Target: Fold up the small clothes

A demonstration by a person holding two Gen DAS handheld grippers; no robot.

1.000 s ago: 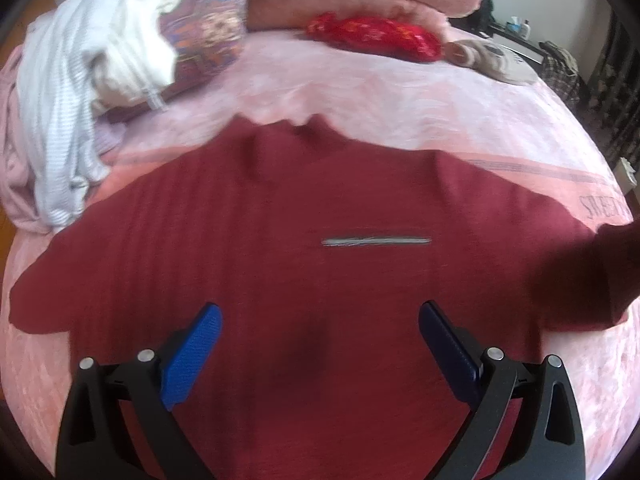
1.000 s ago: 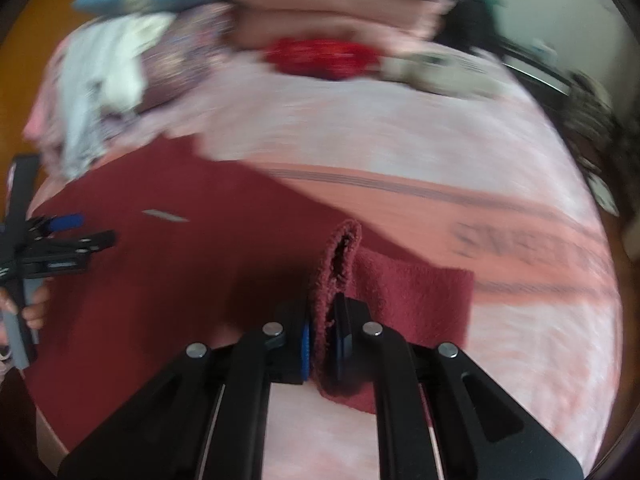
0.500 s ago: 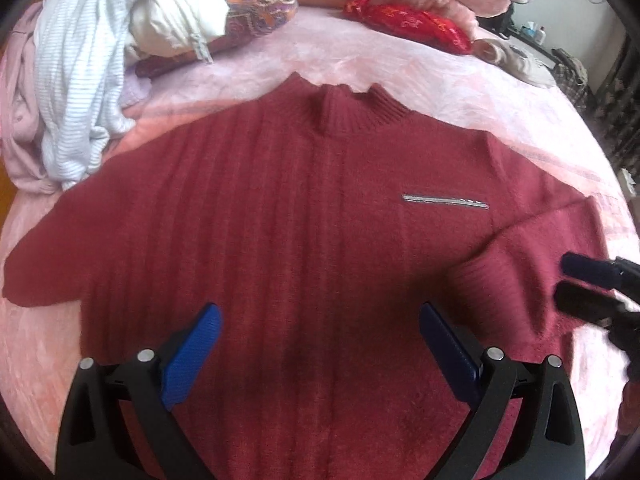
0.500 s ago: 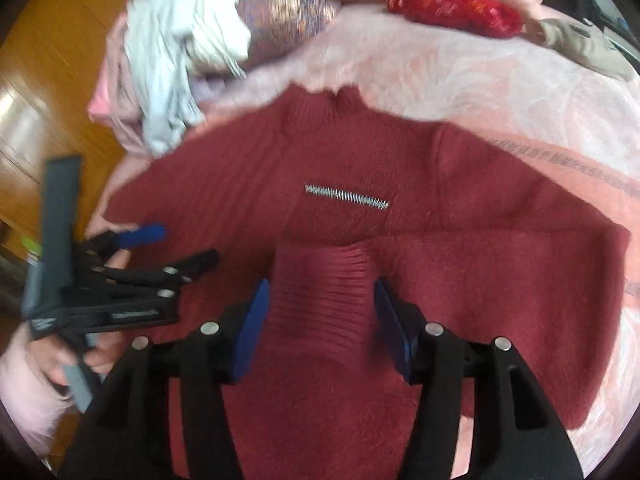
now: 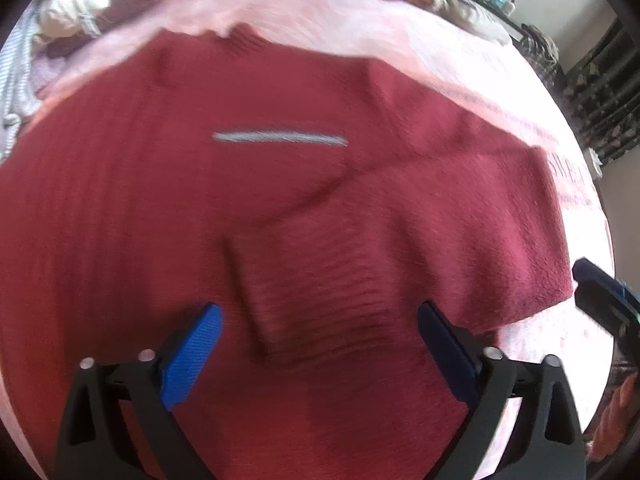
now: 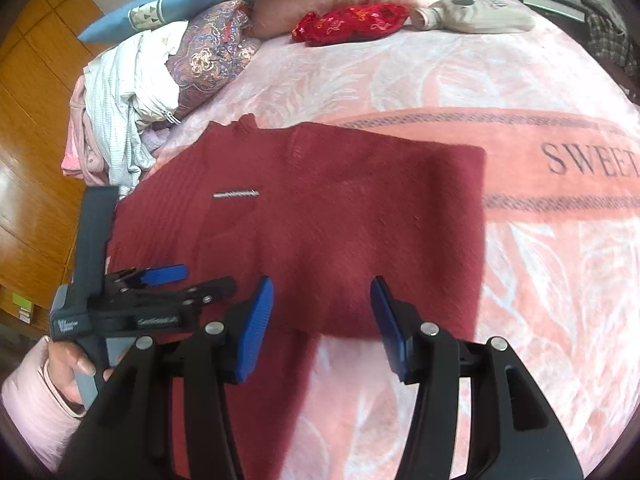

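Note:
A dark red sweater [image 5: 280,200] [image 6: 340,220] lies flat on the pink blanket, a silver stripe [image 5: 280,138] on its chest. One sleeve is folded across the body, and its ribbed cuff [image 5: 312,292] rests on the front. My left gripper [image 5: 318,312] hovers over that cuff, jaws wide and closing, pads clear of the cloth. It also shows in the right wrist view, the left gripper [image 6: 188,280] held by a hand in a pink sleeve. My right gripper [image 6: 322,284] stands open over the folded sleeve's near edge, jaws closing slightly, gripping nothing.
A pile of pale clothes [image 6: 124,92] and patterned pillows [image 6: 212,56] sit at the bed's far left. A red pouch [image 6: 348,24] and a grey item [image 6: 472,16] lie by stacked pink bedding. Wooden floor [image 6: 28,160] runs past the left edge. Pink blanket [image 6: 560,280] spreads to the right.
The right gripper carried the sleeve across the sweater, let go of the cuff and drew back to the right. The left gripper came down over the cuff.

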